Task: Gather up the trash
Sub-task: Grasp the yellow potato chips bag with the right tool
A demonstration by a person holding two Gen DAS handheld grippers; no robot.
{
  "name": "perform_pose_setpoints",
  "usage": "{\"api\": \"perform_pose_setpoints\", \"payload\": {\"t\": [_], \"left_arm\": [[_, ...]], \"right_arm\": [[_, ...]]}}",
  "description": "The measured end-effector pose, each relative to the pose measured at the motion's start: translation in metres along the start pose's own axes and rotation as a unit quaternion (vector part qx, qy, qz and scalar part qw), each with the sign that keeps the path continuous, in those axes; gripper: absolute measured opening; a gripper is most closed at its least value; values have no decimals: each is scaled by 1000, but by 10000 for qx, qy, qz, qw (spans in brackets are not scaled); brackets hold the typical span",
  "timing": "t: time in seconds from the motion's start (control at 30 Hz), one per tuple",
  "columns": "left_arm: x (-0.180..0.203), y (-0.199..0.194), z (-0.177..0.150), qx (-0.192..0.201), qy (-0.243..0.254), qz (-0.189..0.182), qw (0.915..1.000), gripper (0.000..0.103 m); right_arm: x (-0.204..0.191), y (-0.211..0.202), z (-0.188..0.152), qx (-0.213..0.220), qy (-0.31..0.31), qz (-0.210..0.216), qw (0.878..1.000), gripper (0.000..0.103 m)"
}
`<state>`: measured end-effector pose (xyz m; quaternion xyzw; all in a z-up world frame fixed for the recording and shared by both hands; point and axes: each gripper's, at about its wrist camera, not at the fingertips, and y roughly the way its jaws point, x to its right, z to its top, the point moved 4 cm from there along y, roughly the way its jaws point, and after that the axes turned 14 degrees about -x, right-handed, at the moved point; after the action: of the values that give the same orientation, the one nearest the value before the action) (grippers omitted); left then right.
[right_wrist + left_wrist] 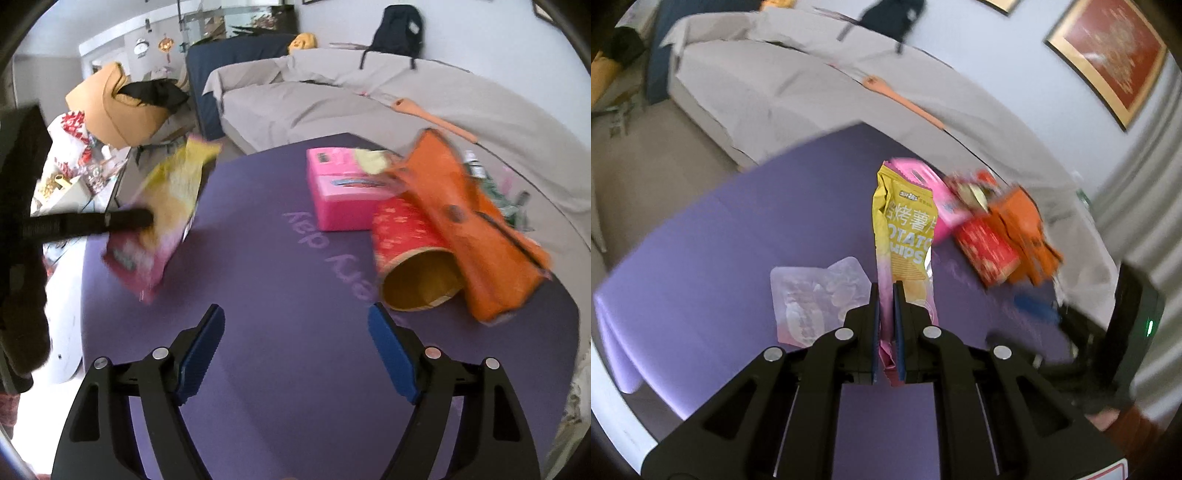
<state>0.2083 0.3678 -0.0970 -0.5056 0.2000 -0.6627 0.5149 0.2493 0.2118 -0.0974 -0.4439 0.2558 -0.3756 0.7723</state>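
My left gripper point(886, 291) is shut on a yellow and pink potato chips bag point(905, 236) and holds it up above the purple mat point(738, 240). The same bag point(166, 218) shows in the right wrist view, lifted at the mat's left side with the left gripper's fingers point(110, 221) on it. A clear plastic wrapper point(816, 299) lies on the mat just left of the bag. My right gripper point(295, 325) is open and empty over the near part of the mat point(277, 295).
A pink box point(340, 192), a red paper tube point(410, 243) lying on its side and an orange bag point(476, 225) sit at the mat's far right. A grey-covered sofa point(314, 99) stands behind the table. A cluttered side table point(74, 173) is at left.
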Motion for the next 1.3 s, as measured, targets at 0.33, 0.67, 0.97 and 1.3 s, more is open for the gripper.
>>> {"api": "perform_pose_setpoints", "payload": {"t": [0.33,0.67,0.97,1.3], "left_arm": [[82,53,-25,-486,506,-853,9939,38],[30,-2,1,307,-26,389,9988,48],[-1,-9,-22,66,-265,318,9991,48],[35,47,-29,-403,-22,518,9978,48]], "right_arm": [[83,-59,-64,92,898,-575,9943,76],[49,-32,-59,-48,1140,466,9924,76],[23,20,-30,-436,856,112,9953,18],[92,-7,-85,-579,1174,-163,9913,11]]}}
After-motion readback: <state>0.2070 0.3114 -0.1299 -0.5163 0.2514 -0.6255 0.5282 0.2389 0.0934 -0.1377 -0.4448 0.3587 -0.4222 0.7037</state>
